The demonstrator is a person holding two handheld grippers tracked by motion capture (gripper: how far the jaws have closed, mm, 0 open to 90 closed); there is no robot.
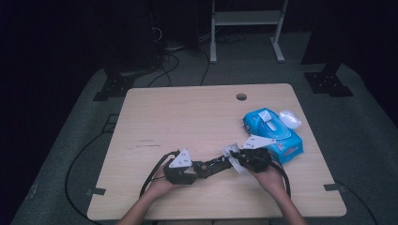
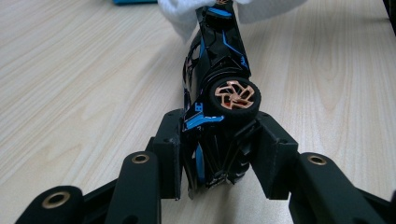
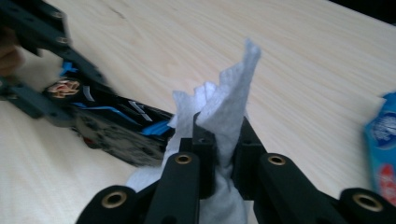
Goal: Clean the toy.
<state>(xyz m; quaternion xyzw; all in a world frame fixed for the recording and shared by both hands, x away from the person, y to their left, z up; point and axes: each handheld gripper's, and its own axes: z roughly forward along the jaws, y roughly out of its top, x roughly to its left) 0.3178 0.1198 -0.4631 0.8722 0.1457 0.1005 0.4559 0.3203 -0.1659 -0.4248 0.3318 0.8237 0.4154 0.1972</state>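
A black toy car [image 2: 219,70] with blue trim and copper wheels lies on its side near the table's front edge. My left gripper [image 2: 217,154] is shut on its rear end, one pad on each side. The same car [image 1: 212,165] stretches between both hands in the high view, with the left gripper [image 1: 190,169] at its left end. My right gripper [image 3: 223,149] is shut on a white wipe [image 3: 224,112], whose crumpled edge sticks up above the jaws and touches the car [image 3: 116,128]. From above, the right gripper [image 1: 239,161] and wipe [image 1: 232,151] sit at the car's right end.
A blue pack of wet wipes [image 1: 274,133] with its lid flipped up lies right of the hands, a clear plastic piece [image 1: 290,118] beside it. The wooden table [image 1: 187,117] has a cable hole [image 1: 241,97] near its far edge. Cables trail off the front.
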